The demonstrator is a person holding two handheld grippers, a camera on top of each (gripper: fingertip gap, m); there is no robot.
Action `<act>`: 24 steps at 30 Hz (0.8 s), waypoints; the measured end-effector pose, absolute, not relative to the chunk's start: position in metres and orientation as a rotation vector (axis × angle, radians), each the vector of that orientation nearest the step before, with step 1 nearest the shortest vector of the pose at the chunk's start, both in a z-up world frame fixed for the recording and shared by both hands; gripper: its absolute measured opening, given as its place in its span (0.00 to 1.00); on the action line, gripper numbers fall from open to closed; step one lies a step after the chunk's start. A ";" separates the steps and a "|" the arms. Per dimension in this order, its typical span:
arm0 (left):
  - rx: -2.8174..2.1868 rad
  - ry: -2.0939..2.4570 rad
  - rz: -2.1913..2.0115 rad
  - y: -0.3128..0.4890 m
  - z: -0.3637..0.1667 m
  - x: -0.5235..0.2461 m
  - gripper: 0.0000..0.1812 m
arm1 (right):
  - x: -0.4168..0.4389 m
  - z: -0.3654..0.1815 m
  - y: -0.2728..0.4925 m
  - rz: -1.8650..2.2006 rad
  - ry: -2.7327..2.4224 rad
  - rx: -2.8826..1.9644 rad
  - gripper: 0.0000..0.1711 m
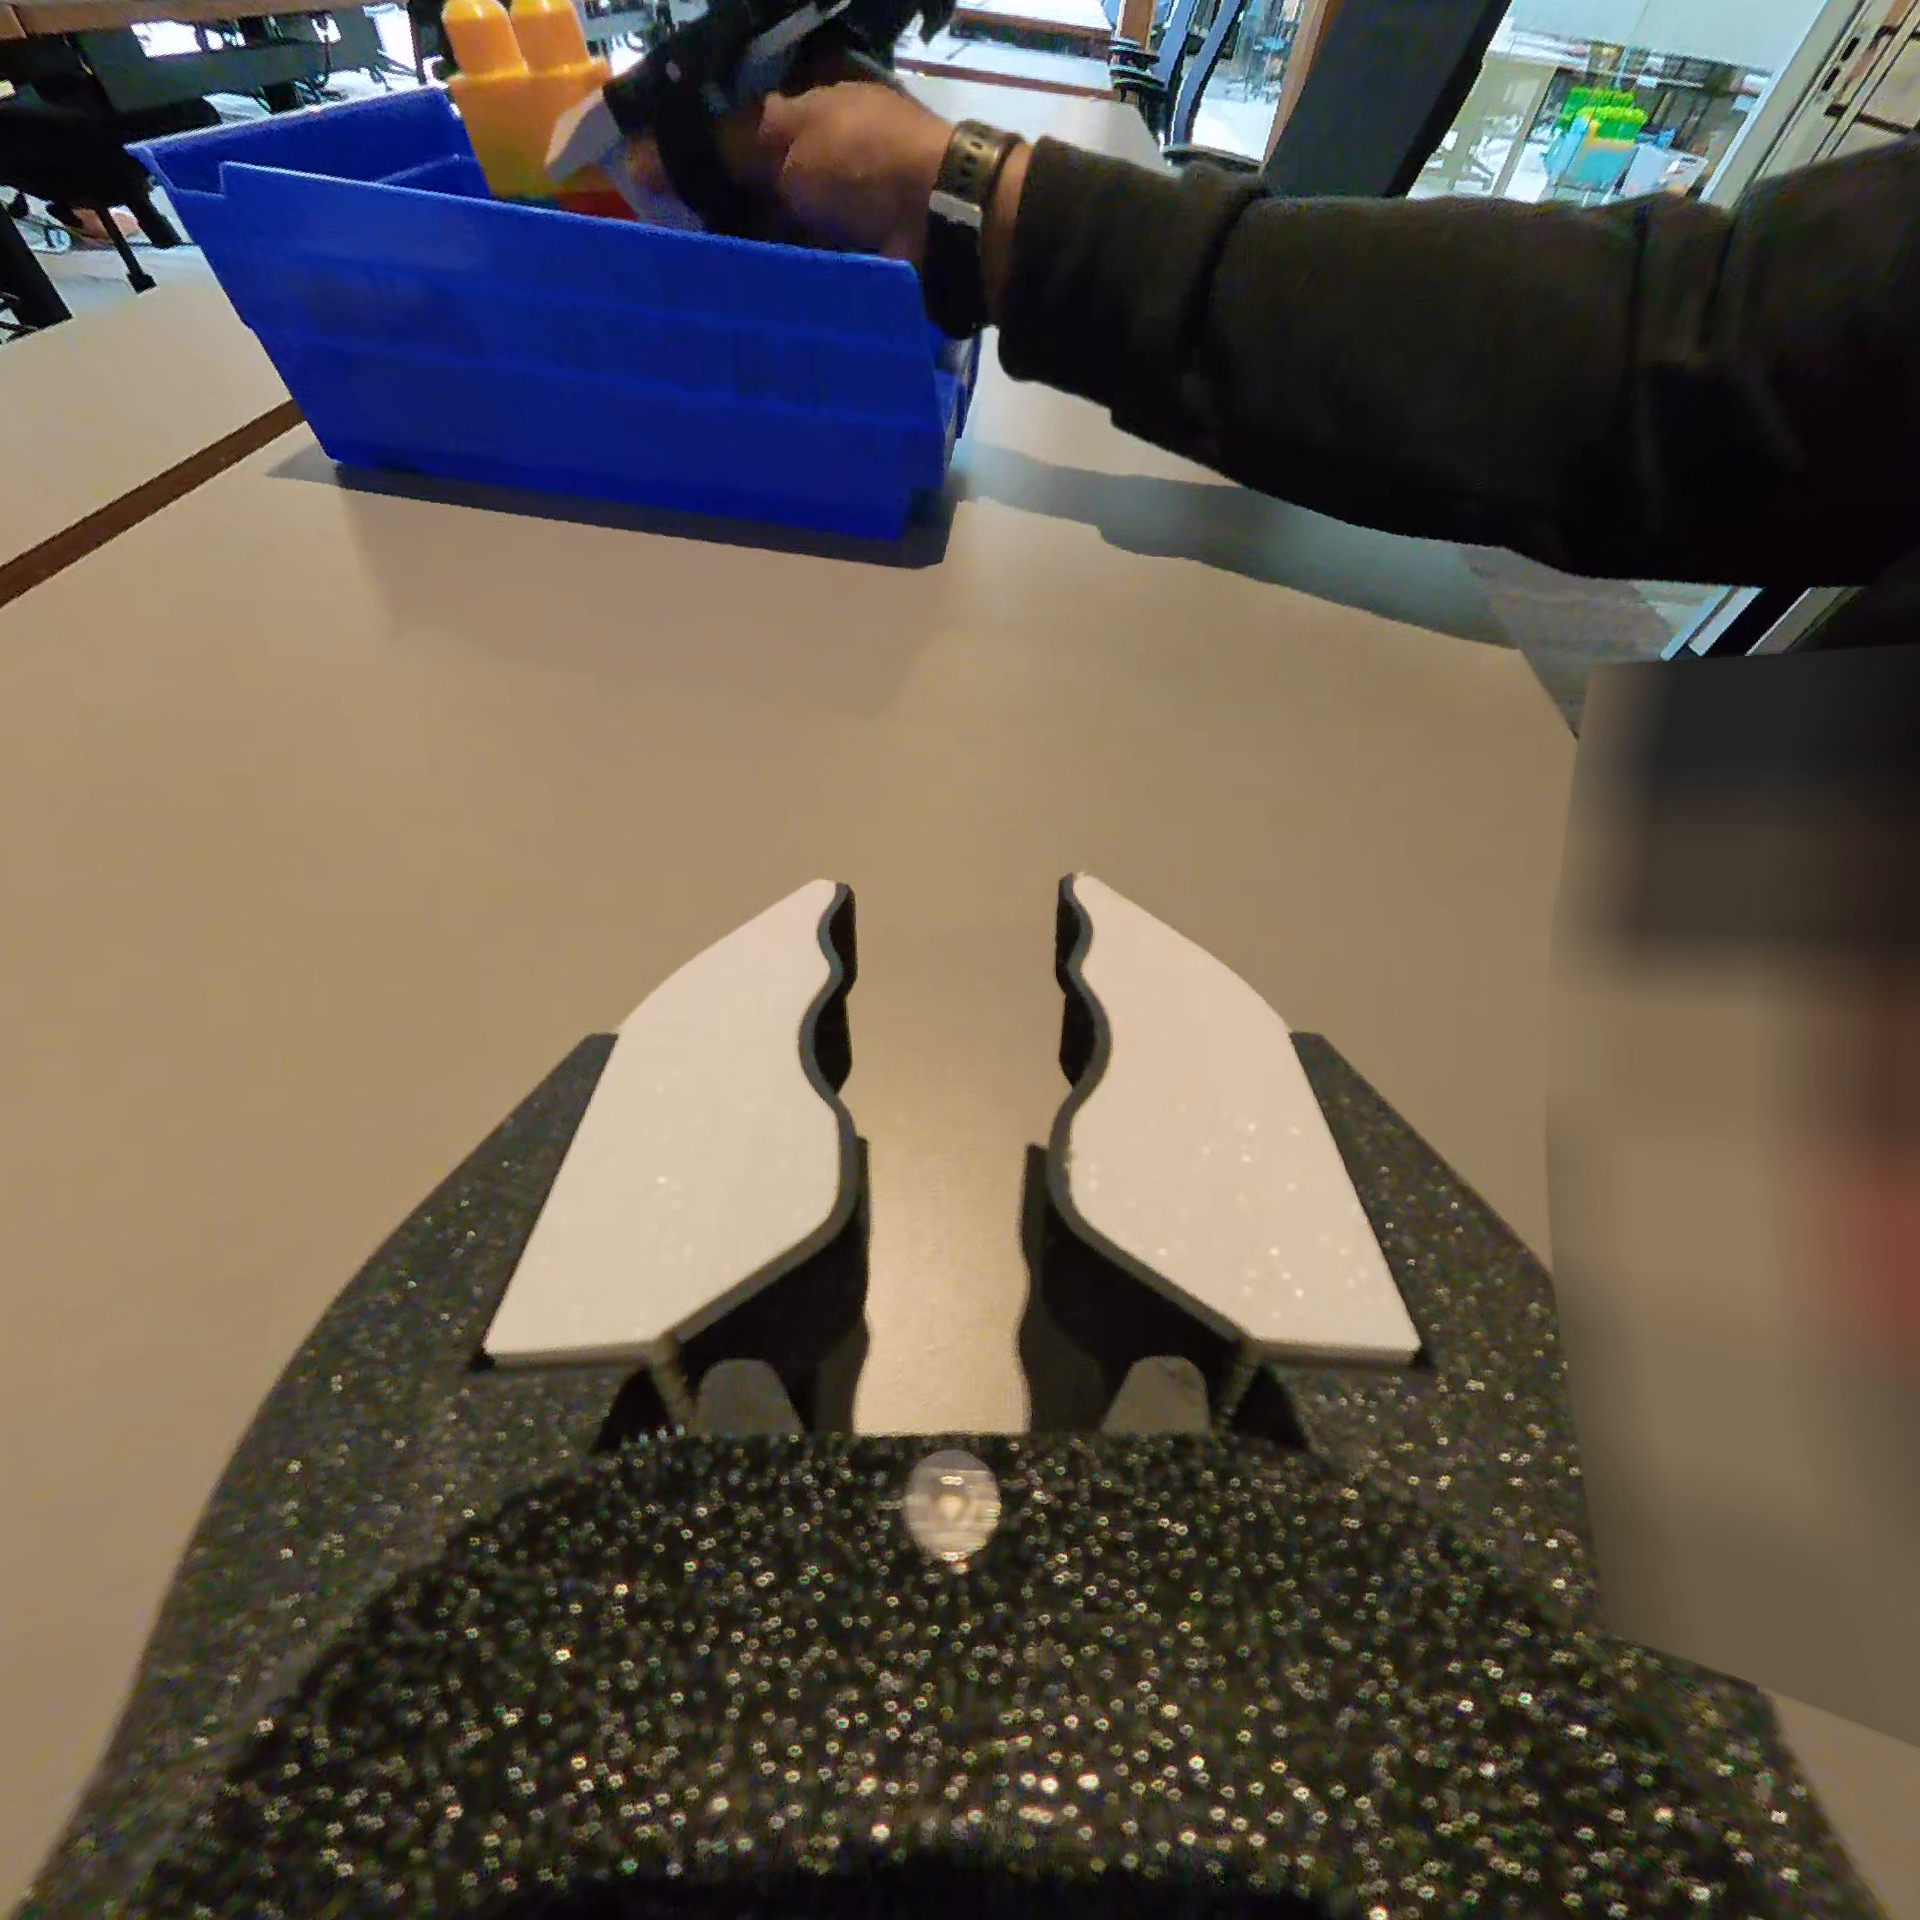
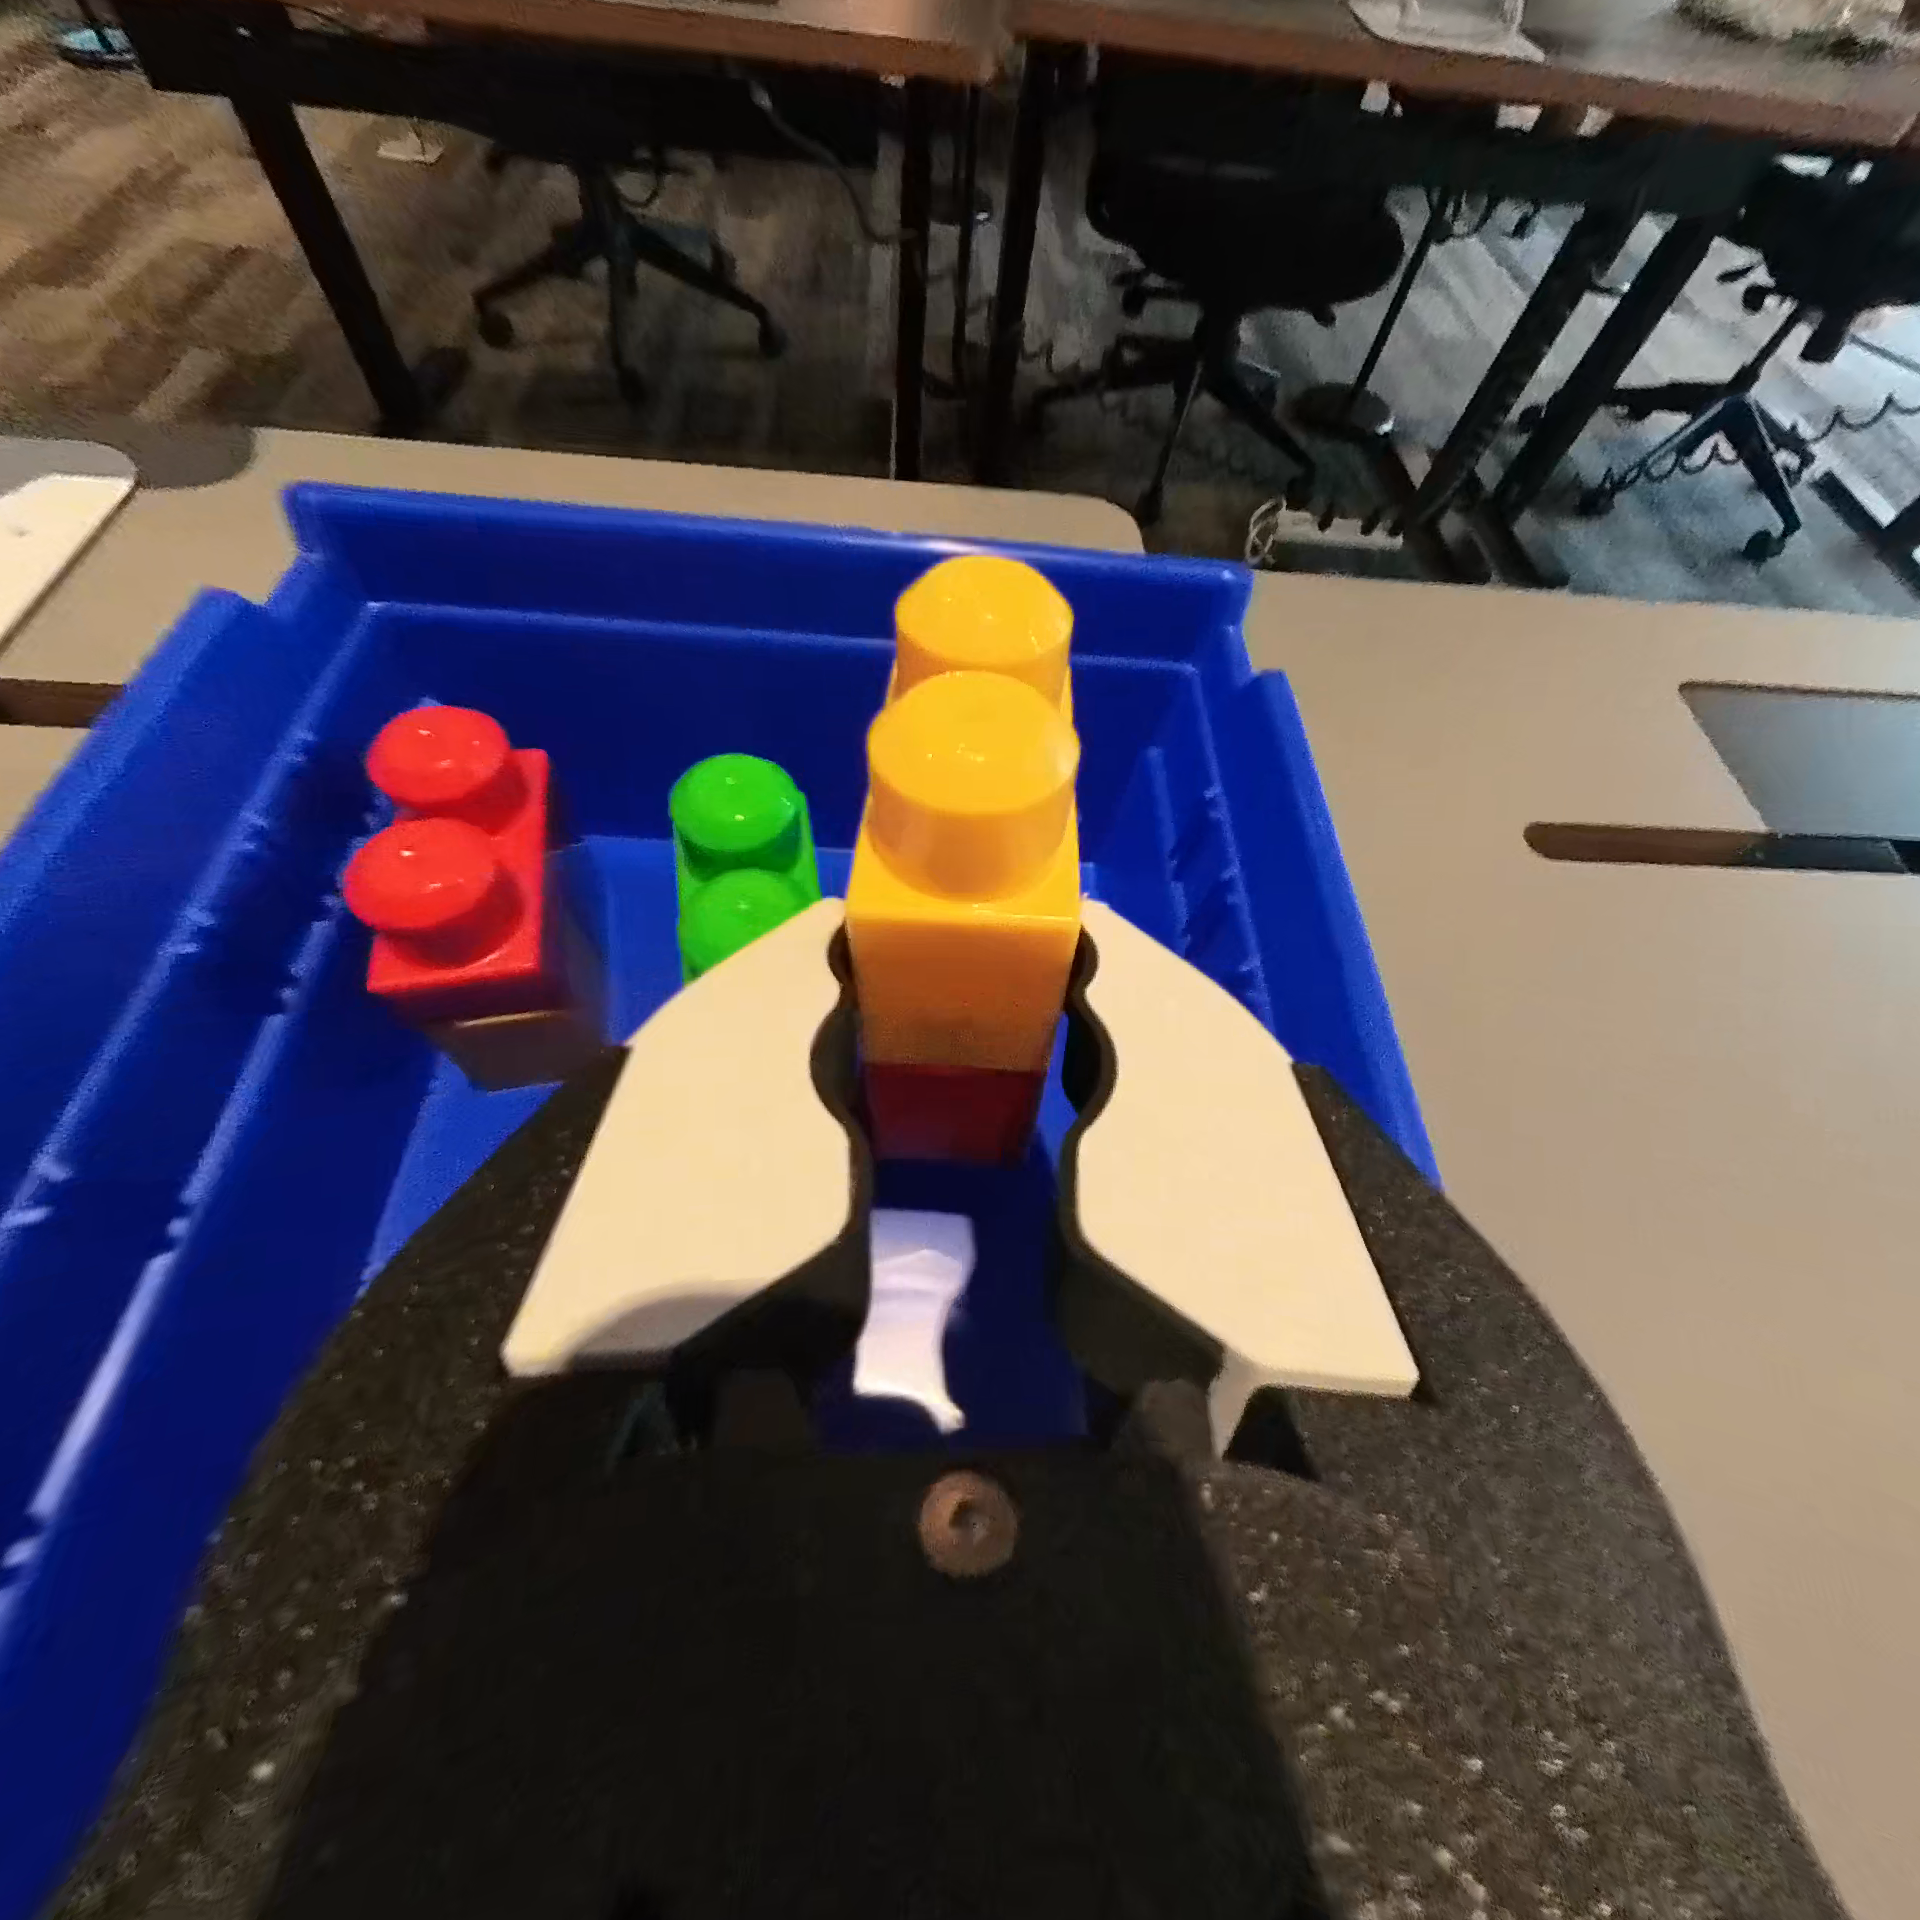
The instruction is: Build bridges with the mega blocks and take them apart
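My right gripper (image 2: 961, 966) is shut on a yellow two-stud block (image 2: 966, 883) stacked on a red block (image 2: 951, 1107), inside the blue bin (image 2: 187, 935). A red block (image 2: 457, 883) on a darker block and a green block (image 2: 738, 852) stand in the bin to the left. In the left wrist view the yellow block (image 1: 520, 94) rises above the blue bin (image 1: 582, 353), with the right gripper (image 1: 623, 156) and a hand at it. My left gripper (image 1: 956, 914) is open and empty, low over the bare grey table (image 1: 416, 790).
A sleeved arm with a dark wrist strap (image 1: 961, 239) reaches across to the bin. The table has a seam (image 1: 135, 499) at the left and slots (image 2: 1704, 844) at the right. Desks and office chairs (image 2: 1236, 260) stand beyond the table. My hands' fingertips stand some 45 cm from each other.
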State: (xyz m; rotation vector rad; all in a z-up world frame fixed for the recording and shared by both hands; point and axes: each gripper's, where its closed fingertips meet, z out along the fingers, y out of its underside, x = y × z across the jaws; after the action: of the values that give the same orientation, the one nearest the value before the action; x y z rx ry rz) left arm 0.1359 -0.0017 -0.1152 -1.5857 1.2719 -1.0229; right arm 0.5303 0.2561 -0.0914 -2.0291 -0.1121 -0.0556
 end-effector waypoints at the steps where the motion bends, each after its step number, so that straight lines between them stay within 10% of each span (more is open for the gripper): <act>1: -1.586 1.279 -1.019 -0.002 -0.116 0.136 0.20 | 0.533 -0.095 0.258 -0.048 -0.093 -2.034 0.21; 16: -1.590 1.345 -0.999 -0.009 -0.122 0.142 0.19 | 0.536 -0.138 0.258 0.039 -0.043 -2.184 0.22; 24: -1.588 1.350 -0.997 -0.010 -0.122 0.142 0.19 | 0.528 -0.106 0.241 0.088 -0.028 -2.123 0.47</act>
State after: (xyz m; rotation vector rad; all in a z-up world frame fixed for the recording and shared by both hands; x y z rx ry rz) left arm 0.1422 -0.0097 -0.1224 -1.5880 1.3497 -0.9967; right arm 0.5277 0.2411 -0.1062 -2.1231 -0.0278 0.0877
